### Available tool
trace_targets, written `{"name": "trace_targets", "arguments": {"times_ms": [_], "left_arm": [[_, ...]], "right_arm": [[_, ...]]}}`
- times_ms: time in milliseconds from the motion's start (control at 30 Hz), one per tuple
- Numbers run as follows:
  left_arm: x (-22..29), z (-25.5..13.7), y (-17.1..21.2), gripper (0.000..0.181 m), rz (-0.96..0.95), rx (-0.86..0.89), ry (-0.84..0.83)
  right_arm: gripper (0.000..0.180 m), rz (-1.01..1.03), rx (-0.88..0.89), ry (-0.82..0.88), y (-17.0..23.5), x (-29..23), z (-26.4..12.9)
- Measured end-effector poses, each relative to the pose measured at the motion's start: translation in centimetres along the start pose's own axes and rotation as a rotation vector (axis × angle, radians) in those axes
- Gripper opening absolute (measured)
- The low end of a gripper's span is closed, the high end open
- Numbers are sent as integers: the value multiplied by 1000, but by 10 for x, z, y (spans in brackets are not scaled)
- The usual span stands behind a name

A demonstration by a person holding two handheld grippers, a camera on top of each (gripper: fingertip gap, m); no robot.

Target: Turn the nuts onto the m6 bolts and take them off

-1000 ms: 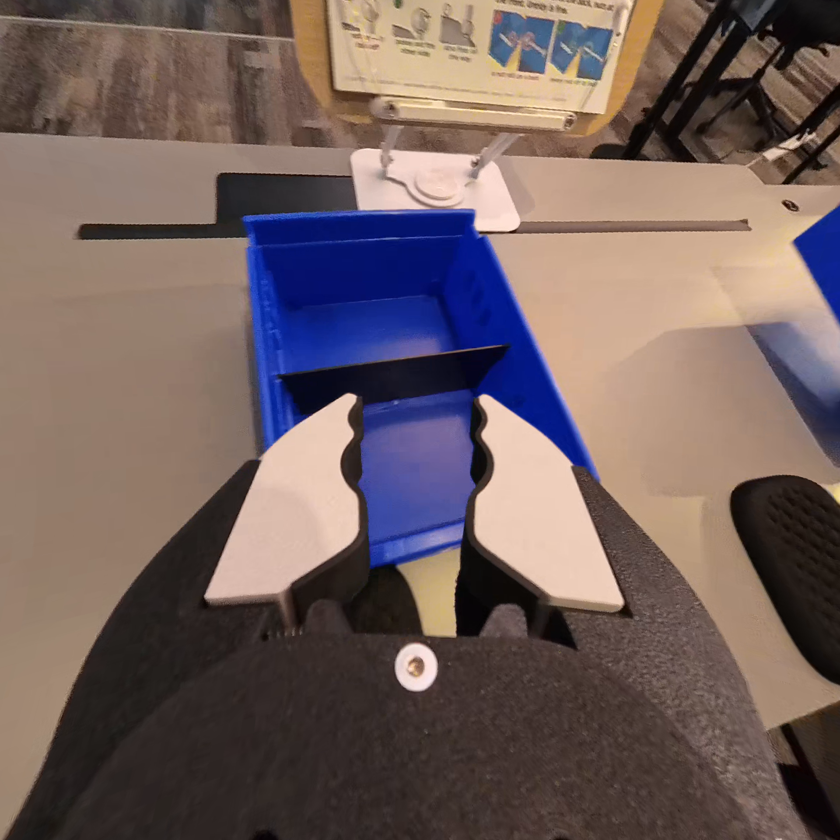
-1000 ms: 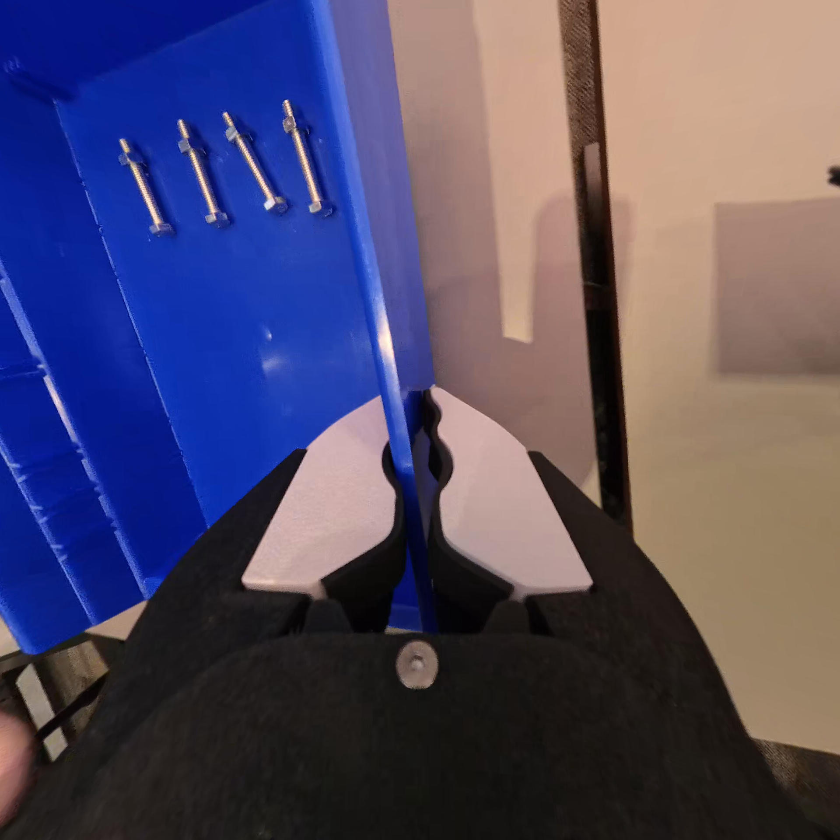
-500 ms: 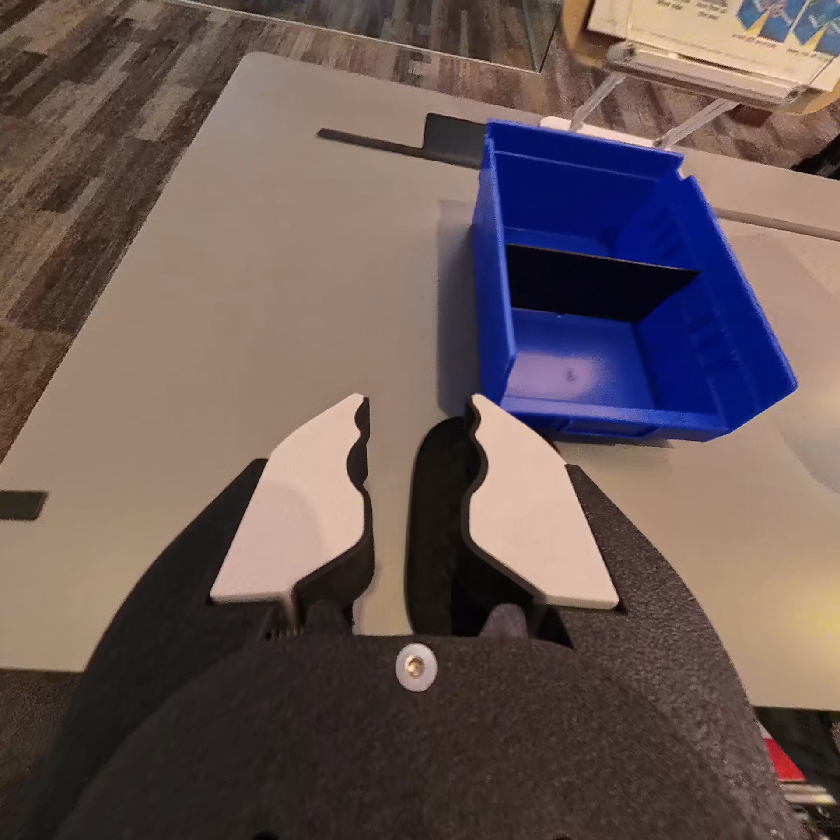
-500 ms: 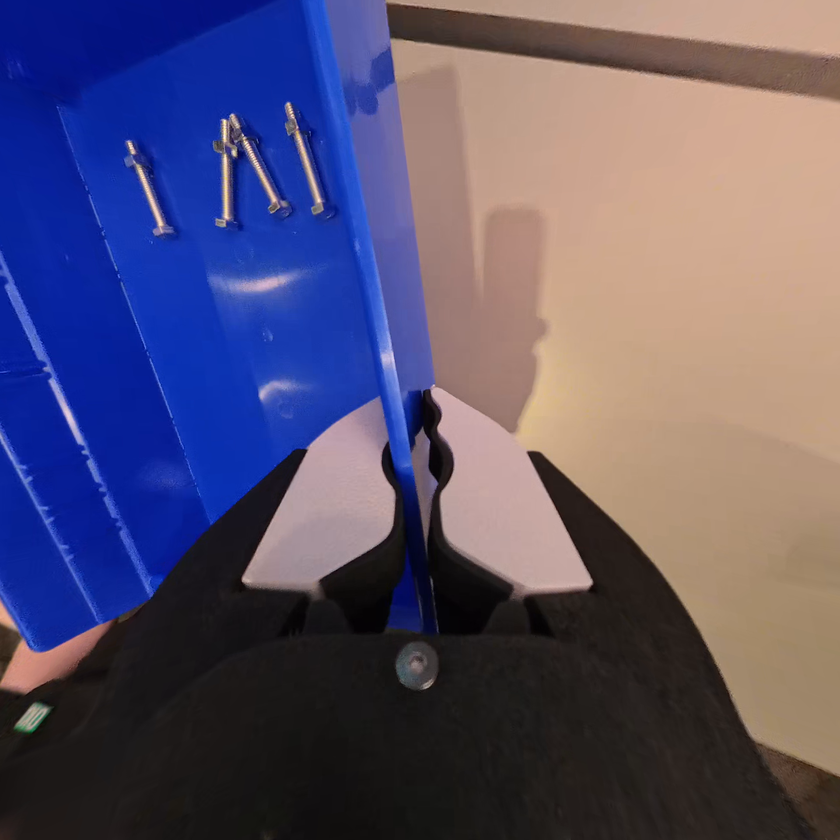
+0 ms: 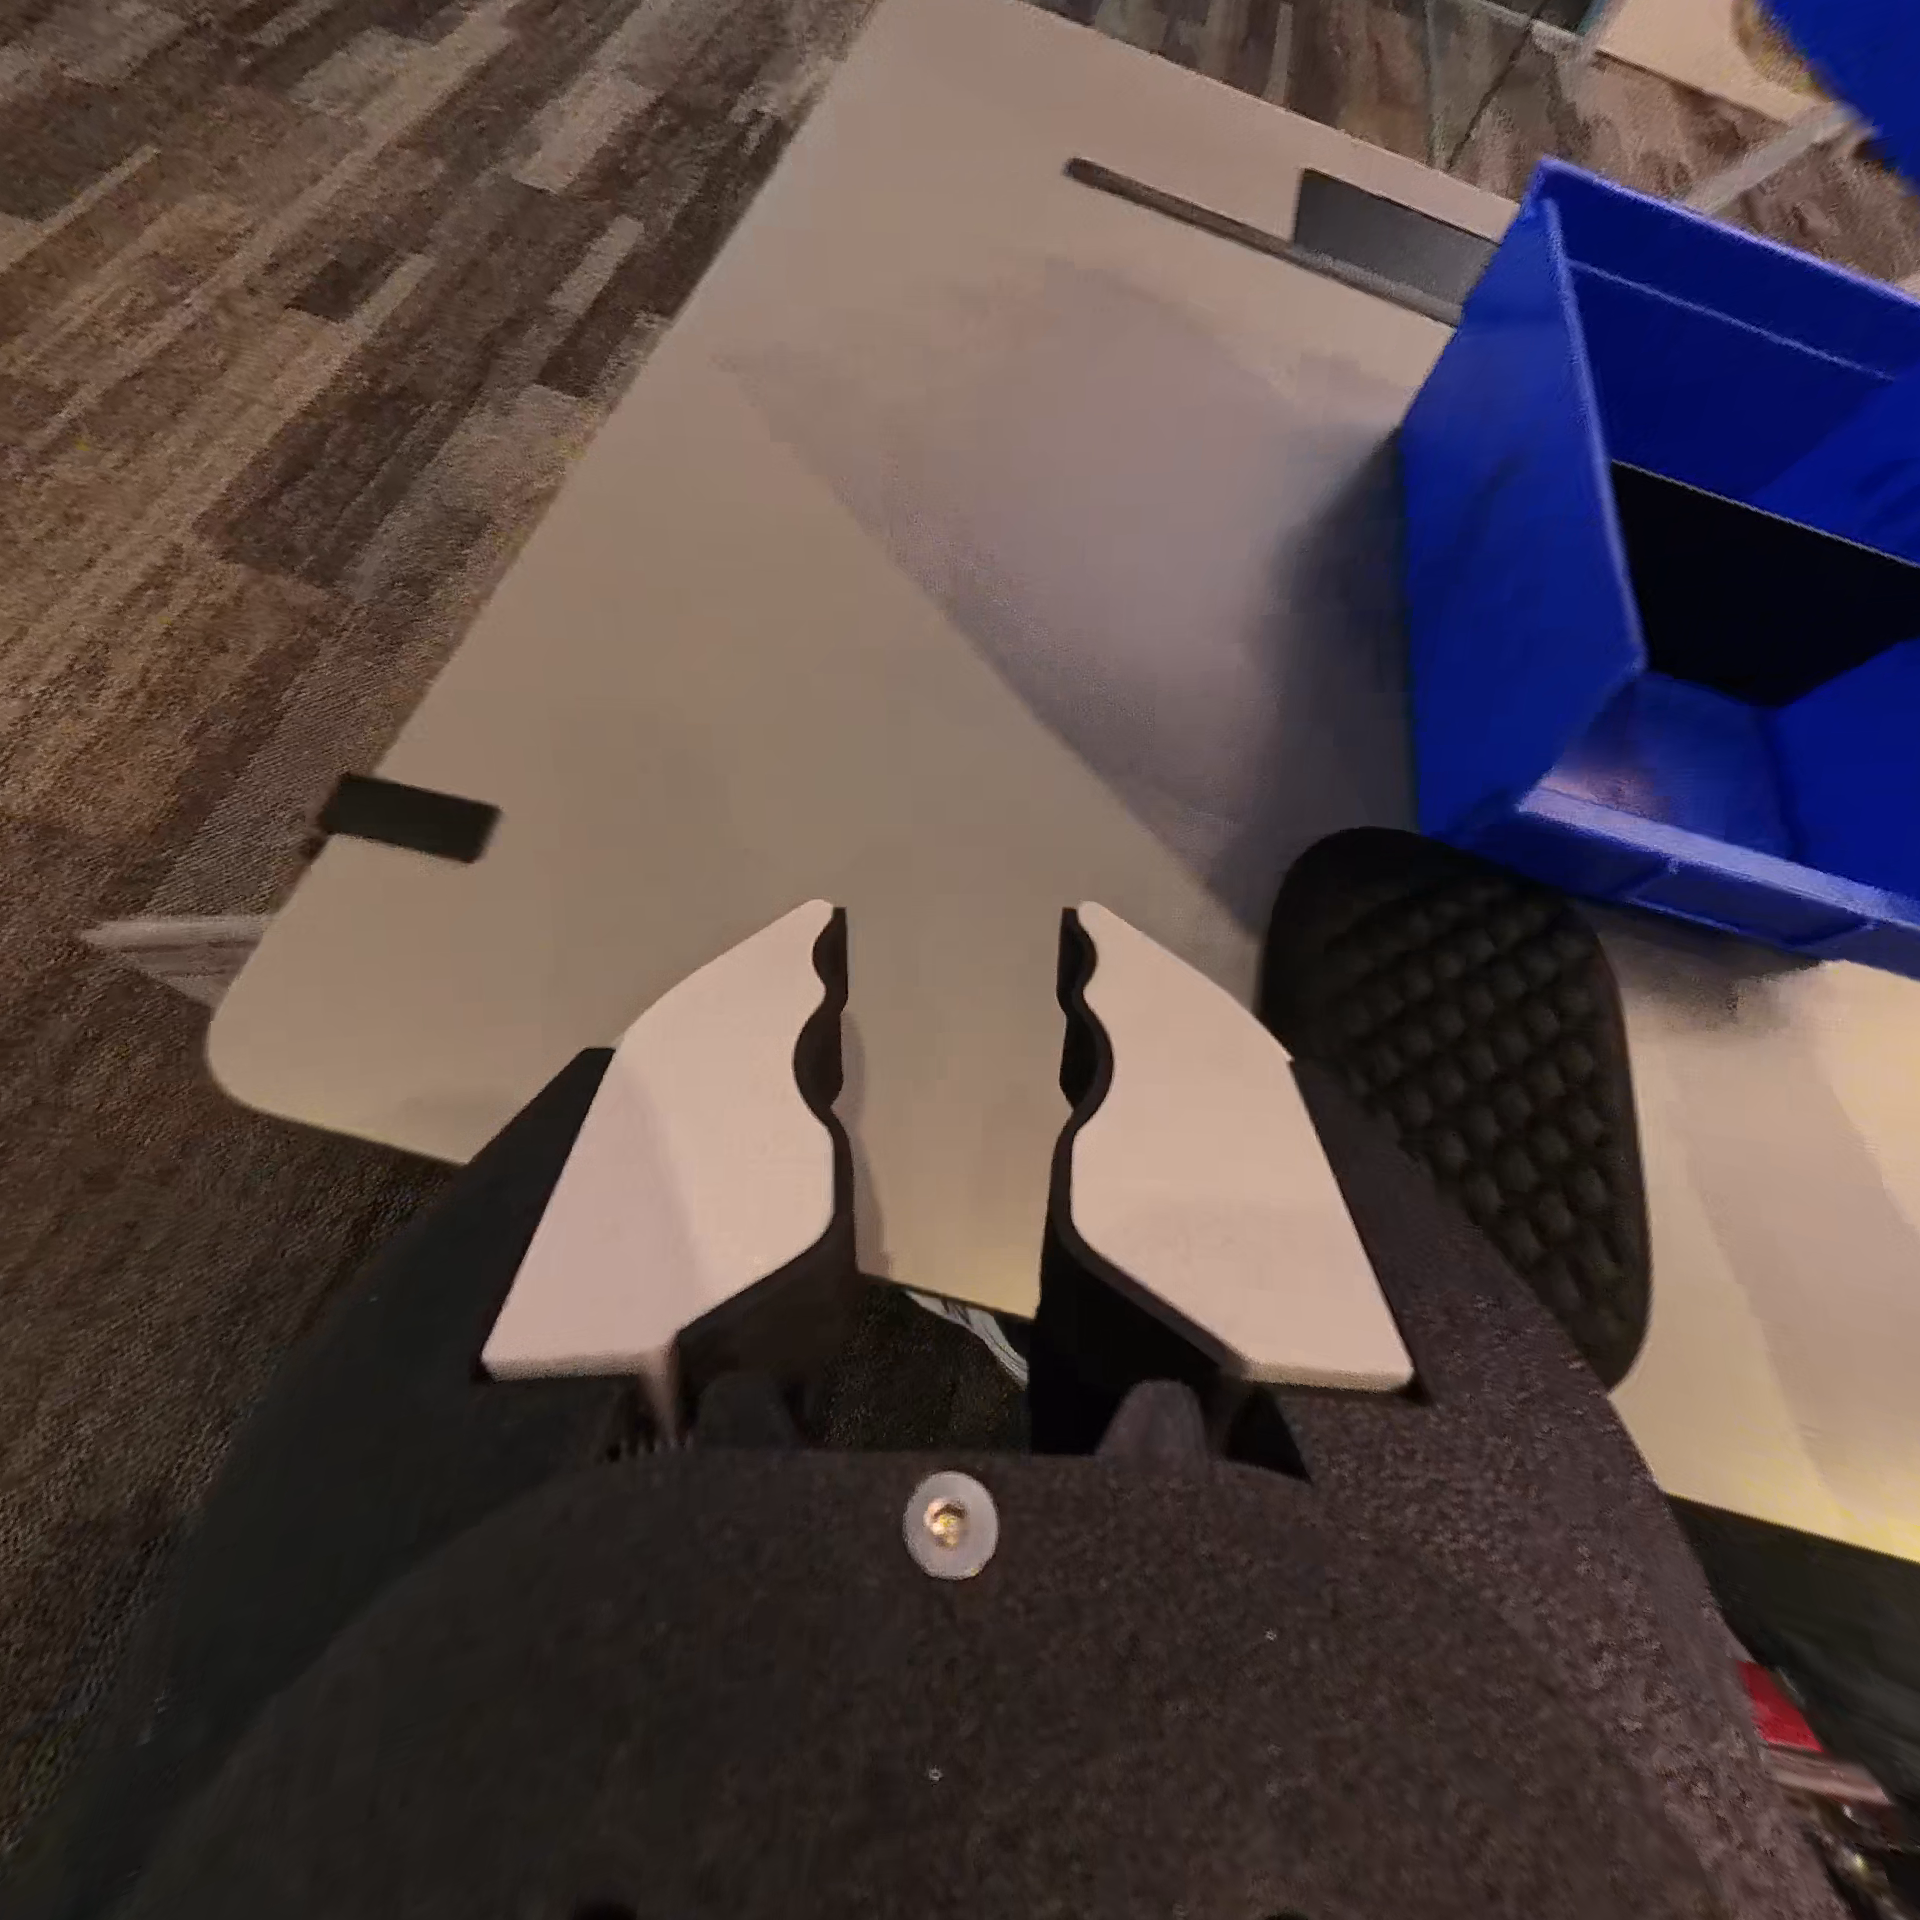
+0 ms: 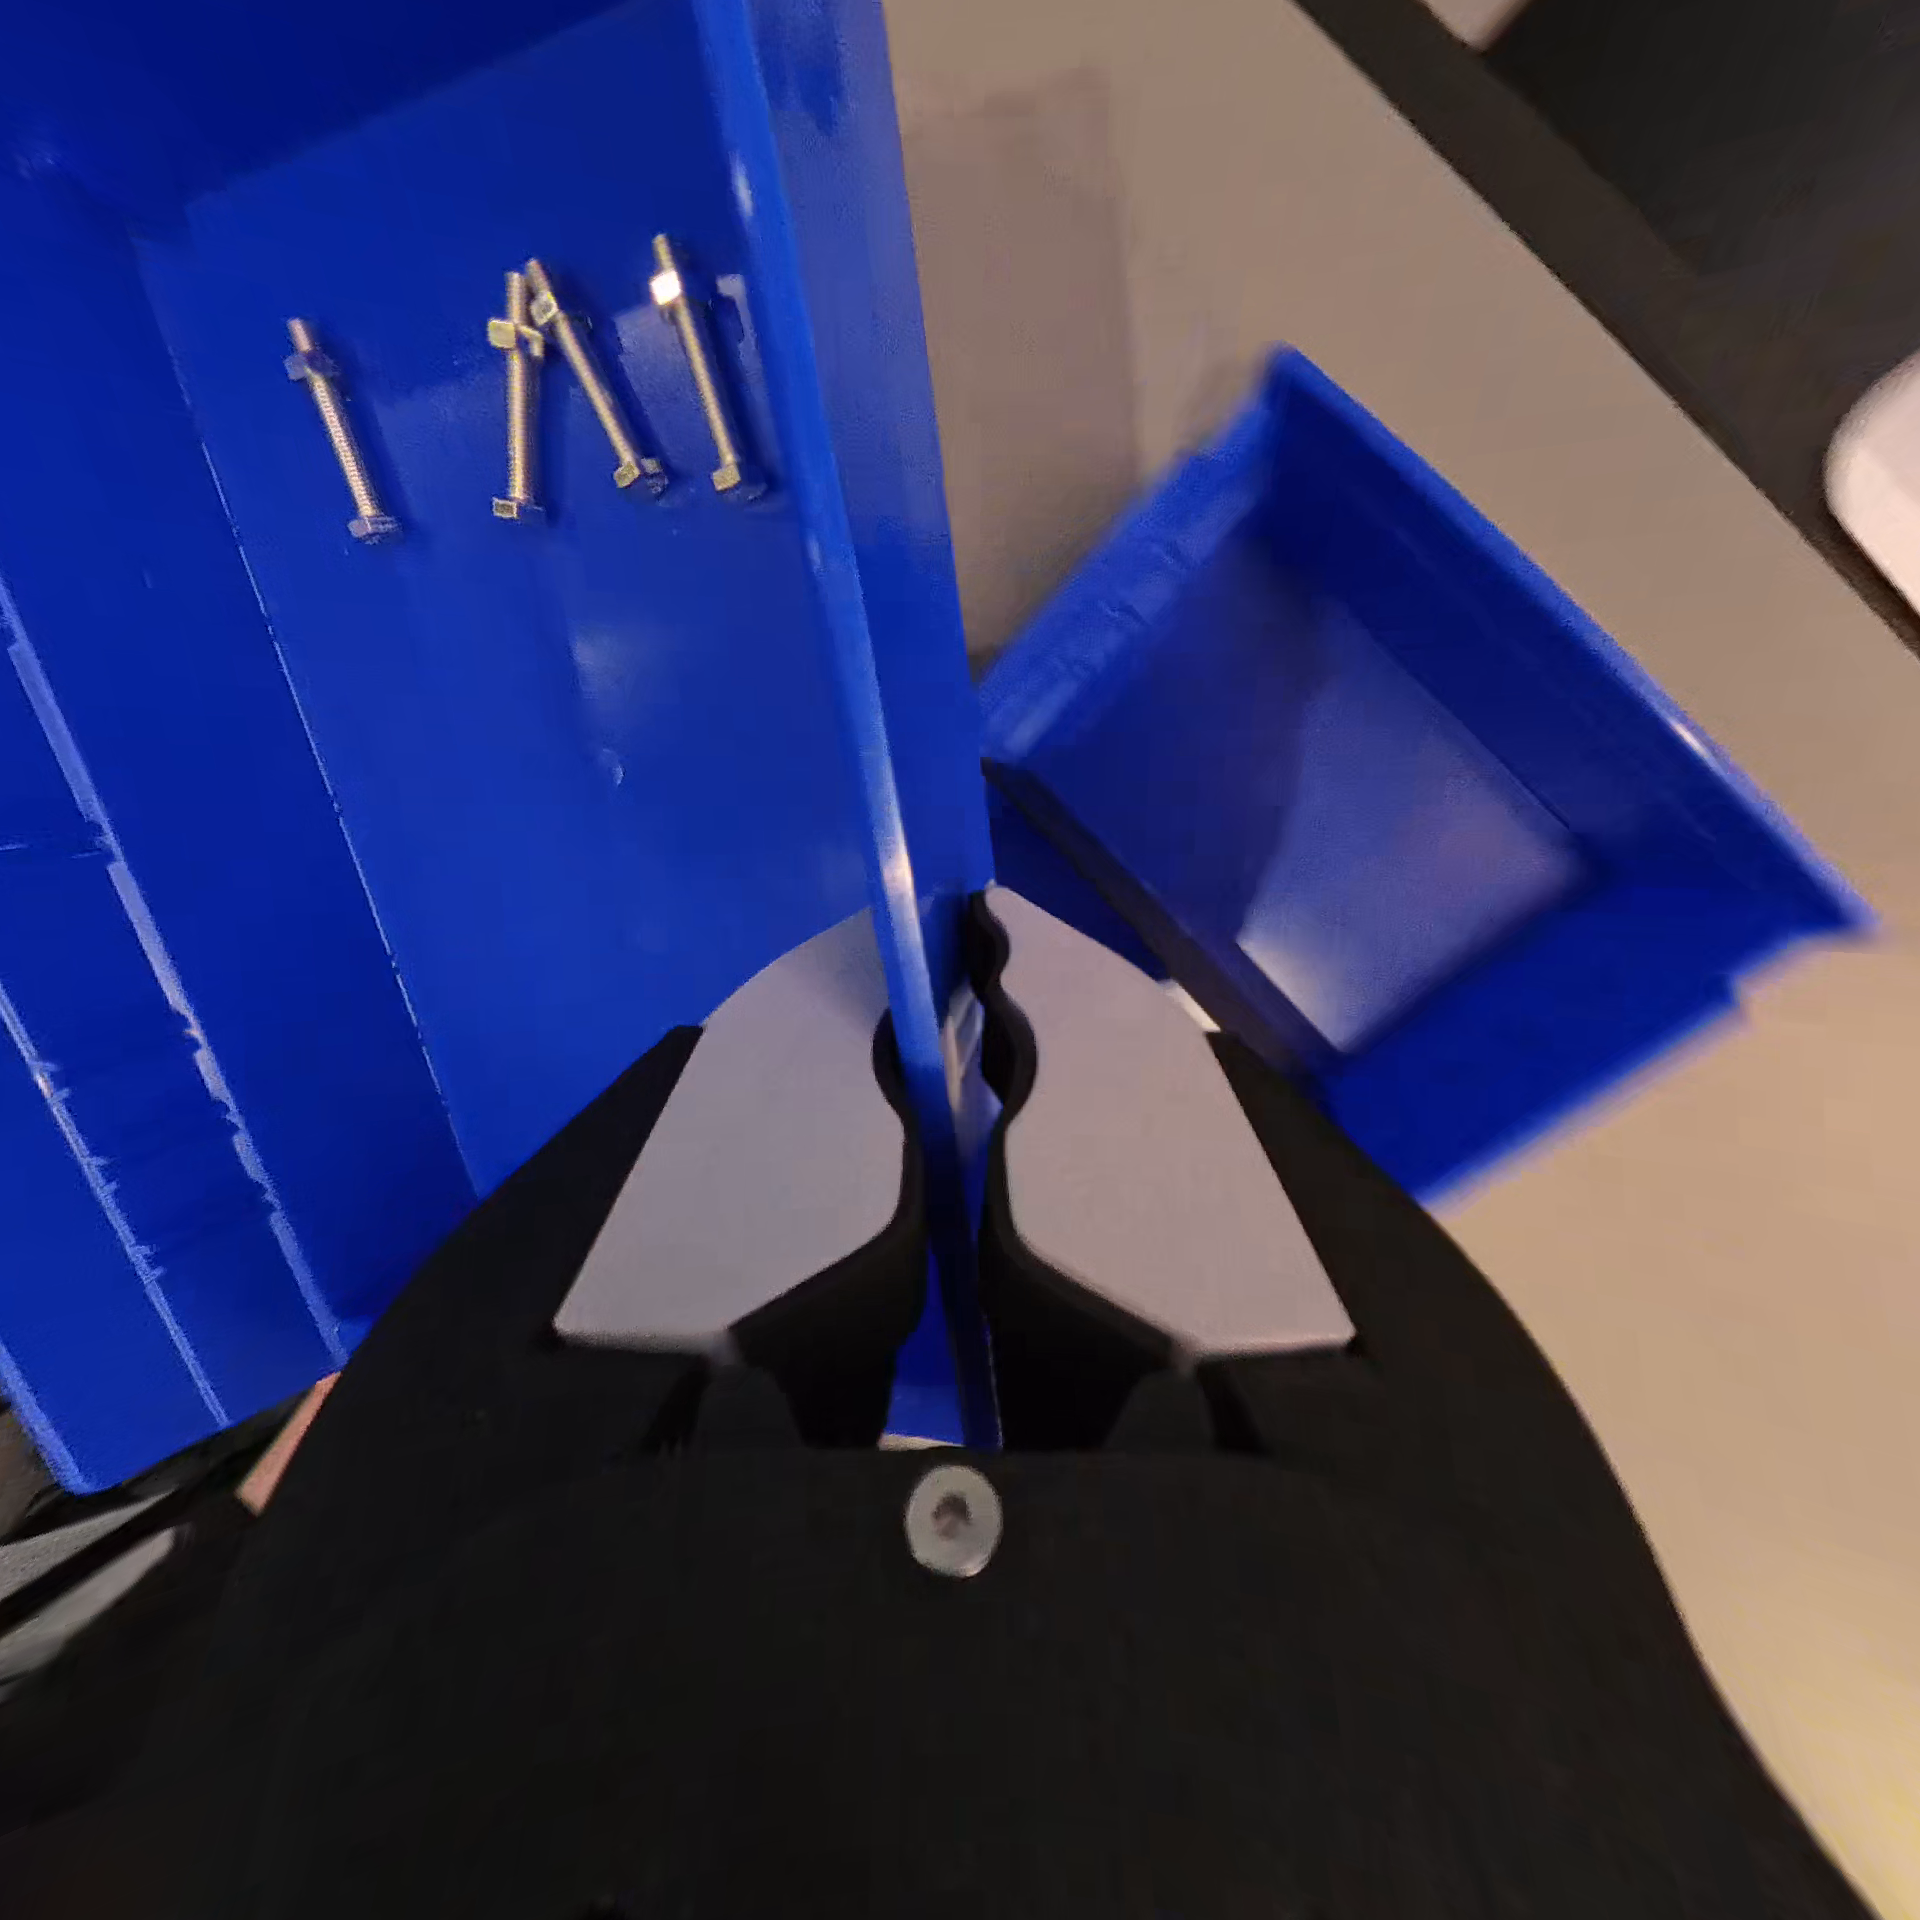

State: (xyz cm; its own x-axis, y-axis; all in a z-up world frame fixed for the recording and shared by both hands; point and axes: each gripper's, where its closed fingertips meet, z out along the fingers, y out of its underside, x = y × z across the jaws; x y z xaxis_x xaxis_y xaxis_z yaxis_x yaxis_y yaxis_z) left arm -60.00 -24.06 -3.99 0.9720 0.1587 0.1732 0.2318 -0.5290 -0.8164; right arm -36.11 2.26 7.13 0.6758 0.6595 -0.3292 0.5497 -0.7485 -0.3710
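The left gripper (image 5: 951,1013) hangs released over the bare grey tabletop (image 5: 790,582), with a divided blue plastic bin (image 5: 1507,623) to its right. Only the right wrist view shows the right gripper (image 6: 940,997) clenched on the side wall of a second, lifted blue plastic bin (image 6: 499,790). Four long silver bolts with nuts (image 6: 525,400) lie at its far end, the middle two apparently crossing. No writing is legible.

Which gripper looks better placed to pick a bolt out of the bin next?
Left, probably. The left gripper is open and empty over the table. The right gripper is shut on the wall of the bin that holds the four bolts, so it cannot grasp one without letting go.
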Motion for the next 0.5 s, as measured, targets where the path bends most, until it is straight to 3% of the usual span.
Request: {"name": "trace_targets", "arguments": {"times_ms": [233,500], "left_arm": [[-49,-19,6,41,-54,33,-62],[-64,-28,4,45,-133,143,-46]], "right_arm": [[6,-70,-34,-85,-57,-89,117],[5,-87,-116,-30,-54,-100,213]]}}
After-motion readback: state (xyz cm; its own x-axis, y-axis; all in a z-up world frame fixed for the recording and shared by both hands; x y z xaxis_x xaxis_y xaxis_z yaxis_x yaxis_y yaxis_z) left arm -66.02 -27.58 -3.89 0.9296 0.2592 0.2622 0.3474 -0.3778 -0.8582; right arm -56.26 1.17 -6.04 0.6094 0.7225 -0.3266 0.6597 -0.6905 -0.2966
